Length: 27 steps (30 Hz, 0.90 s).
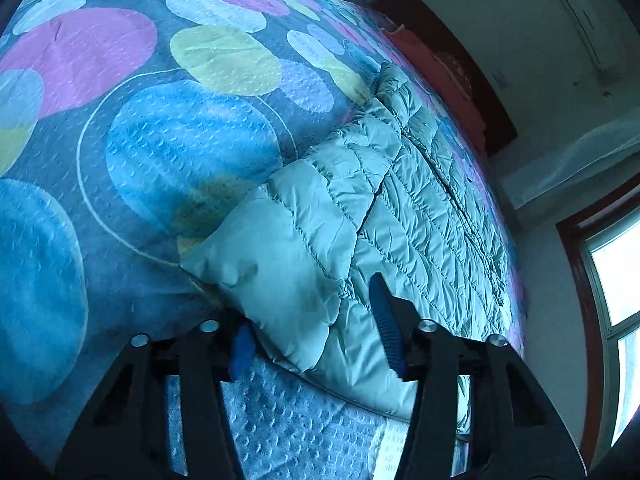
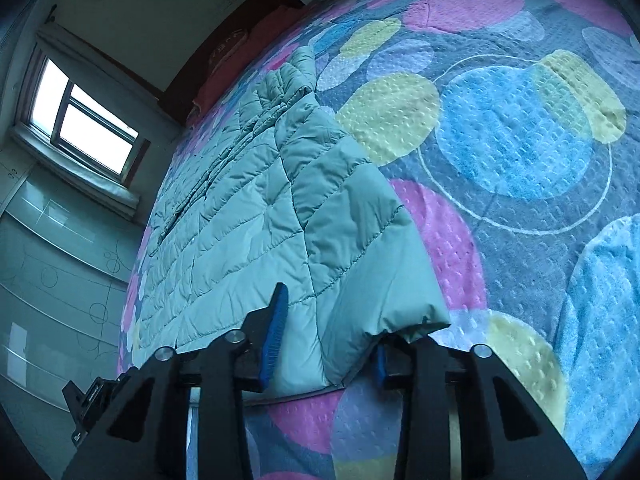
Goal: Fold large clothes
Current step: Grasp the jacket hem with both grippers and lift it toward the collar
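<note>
Quilted teal jacket (image 1: 360, 208) lies unfolded toward twelve o'clock; we clamp its near hem in left gripper (image 1: 316, 340) and right gripper (image 2: 324, 344), folding unstarted.

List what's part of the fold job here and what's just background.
In the job:
- jacket, pale green, quilted, flat on the bed
- left gripper, jaws around a corner of it
- right gripper, jaws around another corner

Background:
- bedspread with coloured circles
- window
- air conditioner on the wall
</note>
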Motion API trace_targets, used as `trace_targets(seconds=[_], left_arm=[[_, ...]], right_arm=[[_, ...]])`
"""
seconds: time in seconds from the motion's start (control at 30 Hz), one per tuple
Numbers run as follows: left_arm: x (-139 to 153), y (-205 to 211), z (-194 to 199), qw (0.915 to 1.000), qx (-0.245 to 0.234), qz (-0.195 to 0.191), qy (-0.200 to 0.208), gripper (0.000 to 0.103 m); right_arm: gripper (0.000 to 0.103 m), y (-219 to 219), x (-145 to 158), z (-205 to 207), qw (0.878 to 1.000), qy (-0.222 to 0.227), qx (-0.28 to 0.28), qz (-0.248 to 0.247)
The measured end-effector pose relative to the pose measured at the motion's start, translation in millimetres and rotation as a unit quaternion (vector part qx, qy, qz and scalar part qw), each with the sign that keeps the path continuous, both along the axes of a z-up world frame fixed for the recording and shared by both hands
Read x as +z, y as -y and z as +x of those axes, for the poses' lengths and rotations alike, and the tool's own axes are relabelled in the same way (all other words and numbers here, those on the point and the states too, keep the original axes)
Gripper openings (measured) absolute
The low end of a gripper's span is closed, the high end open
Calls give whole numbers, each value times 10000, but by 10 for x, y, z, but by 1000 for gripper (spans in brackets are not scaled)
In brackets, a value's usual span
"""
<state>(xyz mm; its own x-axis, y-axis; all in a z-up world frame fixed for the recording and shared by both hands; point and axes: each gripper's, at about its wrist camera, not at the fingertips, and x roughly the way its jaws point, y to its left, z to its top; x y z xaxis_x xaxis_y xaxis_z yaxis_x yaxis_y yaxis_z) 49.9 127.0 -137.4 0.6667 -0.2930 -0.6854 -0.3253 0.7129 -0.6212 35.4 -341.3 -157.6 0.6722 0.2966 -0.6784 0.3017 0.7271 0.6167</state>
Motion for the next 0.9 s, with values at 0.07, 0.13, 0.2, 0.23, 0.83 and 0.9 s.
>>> trace_targets(seconds=[0.07,0.13,0.2,0.23,0.83,0.9], left_arm=[[-39,-5,7,9999,-66,-104,-50,17],[-36,-40,-36,9999,-2,-157,35,9],[27,-73,-77,9997,30,-117,190,5],[74,-86,-93,9995,20,-107,283,4],[925,-128,-634,9907,-505,-23,1262,2],[1001,-139,-582,9898,-520,-86,1325,2]], right_arm=[[7,11,-4,-9,10000,55,22,72],[4,3,49,-34,9998,176,71,43],[3,-11,140,-77,9993,336,131,-72],[3,-12,187,-94,9989,412,167,-144],[3,24,924,-554,9909,1259,453,-157],[3,44,981,-498,9896,1359,446,-135]])
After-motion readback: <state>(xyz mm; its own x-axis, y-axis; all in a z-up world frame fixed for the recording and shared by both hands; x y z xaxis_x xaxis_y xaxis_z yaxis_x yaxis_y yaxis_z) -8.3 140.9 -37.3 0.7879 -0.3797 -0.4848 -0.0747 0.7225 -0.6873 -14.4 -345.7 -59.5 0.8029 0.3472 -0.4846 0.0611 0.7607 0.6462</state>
